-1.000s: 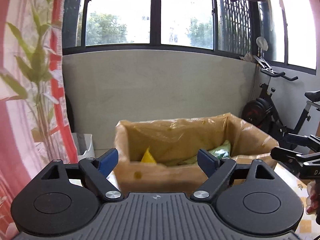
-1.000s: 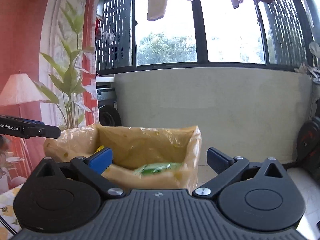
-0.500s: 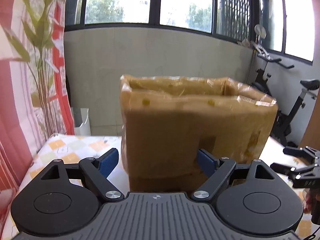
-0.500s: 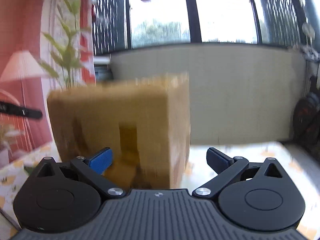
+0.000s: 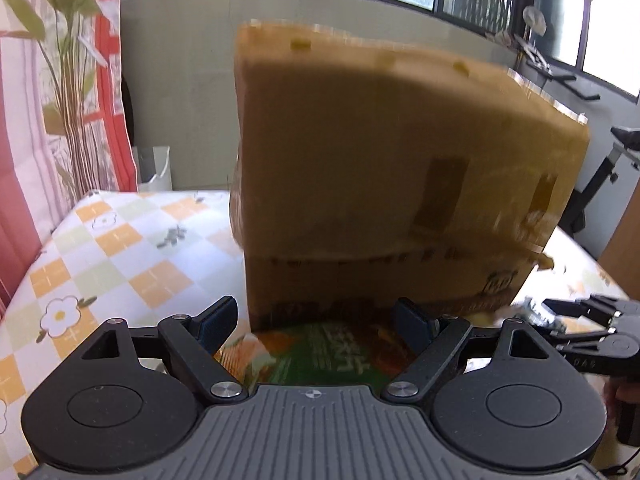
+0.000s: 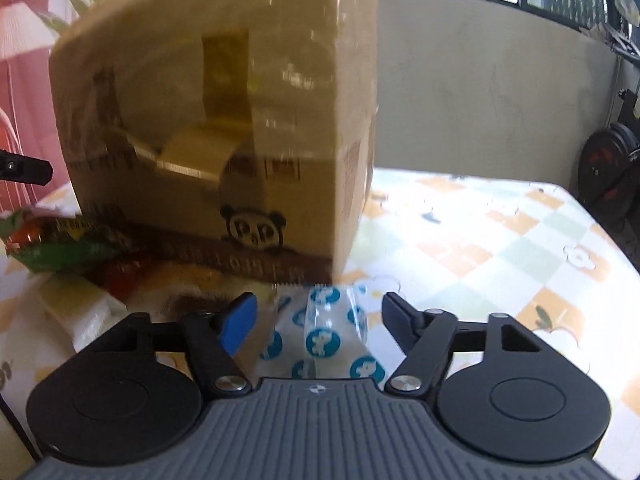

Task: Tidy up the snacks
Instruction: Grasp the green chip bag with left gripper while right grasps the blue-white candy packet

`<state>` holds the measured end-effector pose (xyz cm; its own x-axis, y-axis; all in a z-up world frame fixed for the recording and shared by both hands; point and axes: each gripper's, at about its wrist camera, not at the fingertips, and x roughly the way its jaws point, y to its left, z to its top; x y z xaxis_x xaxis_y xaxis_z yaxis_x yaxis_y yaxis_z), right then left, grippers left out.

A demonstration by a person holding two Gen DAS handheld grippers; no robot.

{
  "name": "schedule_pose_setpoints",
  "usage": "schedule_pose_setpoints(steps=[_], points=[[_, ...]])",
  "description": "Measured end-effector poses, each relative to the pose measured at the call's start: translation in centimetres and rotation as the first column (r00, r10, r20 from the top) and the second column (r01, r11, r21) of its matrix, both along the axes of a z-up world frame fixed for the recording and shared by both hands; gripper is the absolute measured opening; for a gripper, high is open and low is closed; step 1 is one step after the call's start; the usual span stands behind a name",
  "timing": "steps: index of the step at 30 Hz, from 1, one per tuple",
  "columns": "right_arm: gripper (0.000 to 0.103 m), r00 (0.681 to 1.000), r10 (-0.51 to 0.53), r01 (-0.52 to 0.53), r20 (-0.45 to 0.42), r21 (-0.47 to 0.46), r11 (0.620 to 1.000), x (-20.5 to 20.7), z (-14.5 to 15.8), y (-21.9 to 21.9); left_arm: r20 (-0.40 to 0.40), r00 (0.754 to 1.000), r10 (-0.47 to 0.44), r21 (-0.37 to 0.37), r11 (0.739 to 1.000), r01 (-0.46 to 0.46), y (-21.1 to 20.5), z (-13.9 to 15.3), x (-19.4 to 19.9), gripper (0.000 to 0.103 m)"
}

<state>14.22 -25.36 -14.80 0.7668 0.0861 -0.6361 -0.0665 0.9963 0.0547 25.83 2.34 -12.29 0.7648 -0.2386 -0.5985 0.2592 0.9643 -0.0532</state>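
Observation:
A tall cardboard box (image 5: 392, 168) with a yellowish liner stands on the flowered tablecloth (image 5: 120, 256). Low in front of it, my left gripper (image 5: 316, 318) is open, and a green and orange snack packet (image 5: 332, 356) lies between its fingers without touching them. In the right wrist view the same box (image 6: 224, 120) fills the left half. My right gripper (image 6: 319, 312) is down at the box's near corner, its jaws closing. A clear packet with blue round prints (image 6: 324, 336) lies between them, and the pads do not press on it.
More snack packets lie at the box's foot: a green one (image 6: 56, 248) and a pale one (image 6: 80, 312). My right gripper's fingers (image 5: 580, 312) show at the right of the left wrist view. An exercise bike (image 6: 612, 168) stands beyond the table's far right edge.
Both grippers have sunk from above the box's open top to table level in front of it. The right jaws have narrowed. Snack packets have come into view between the fingers.

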Motion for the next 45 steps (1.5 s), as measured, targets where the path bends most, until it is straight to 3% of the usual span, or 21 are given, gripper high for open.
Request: schedule_pose_setpoints(steps=[4, 7, 32, 34, 35, 37, 38, 39, 43, 45], points=[[0.056, 1.000, -0.003, 0.003, -0.019, -0.017, 1.000, 0.1, -0.5, 0.3, -0.035, 0.999, 0.007, -0.003, 1.000, -0.007, 0.5, -0.9, -0.2, 0.087], [0.054, 1.000, -0.003, 0.002, -0.014, -0.014, 1.000, 0.0, -0.5, 0.3, -0.054, 0.999, 0.002, 0.000, 1.000, -0.002, 0.8, -1.2, -0.5, 0.087], [0.053, 1.000, -0.005, 0.004, -0.013, -0.014, 1.000, -0.1, -0.6, 0.3, -0.062, 0.998, 0.012, 0.028, 1.000, -0.010, -0.8, -3.1, -0.4, 0.099], [0.053, 1.000, -0.005, 0.004, -0.013, -0.014, 1.000, -0.1, -0.6, 0.3, -0.047, 0.999, 0.002, 0.040, 0.999, 0.000, -1.0, -3.1, -0.6, 0.096], [0.053, 1.000, -0.004, 0.004, -0.013, -0.014, 1.000, -0.1, -0.6, 0.3, -0.033, 0.999, -0.007, 0.047, 0.999, 0.008, -1.1, -3.1, -0.9, 0.089], [0.053, 1.000, -0.004, 0.004, -0.013, -0.015, 1.000, -0.1, -0.6, 0.3, 0.010, 1.000, -0.021, 0.067, 0.998, 0.021, -1.4, -2.7, -1.4, 0.068], [0.053, 1.000, -0.004, 0.004, -0.013, -0.014, 1.000, -0.1, -0.6, 0.3, 0.015, 0.999, -0.038, 0.049, 0.998, 0.038, -1.4, -2.4, -1.5, 0.051], [0.053, 1.000, -0.004, 0.004, -0.013, -0.014, 1.000, -0.2, -0.6, 0.3, 0.018, 0.999, -0.039, 0.042, 0.998, 0.038, -1.3, -2.1, -1.6, 0.041], [0.053, 1.000, -0.003, 0.003, -0.014, -0.016, 1.000, -0.1, -0.5, 0.3, 0.008, 1.000, -0.023, 0.041, 0.999, 0.022, -1.2, -1.6, -1.3, 0.037], [0.053, 1.000, -0.001, 0.001, -0.014, -0.014, 1.000, -0.1, -0.5, 0.3, 0.011, 1.000, -0.011, 0.046, 0.999, 0.011, -1.0, -1.8, -1.4, 0.048]])
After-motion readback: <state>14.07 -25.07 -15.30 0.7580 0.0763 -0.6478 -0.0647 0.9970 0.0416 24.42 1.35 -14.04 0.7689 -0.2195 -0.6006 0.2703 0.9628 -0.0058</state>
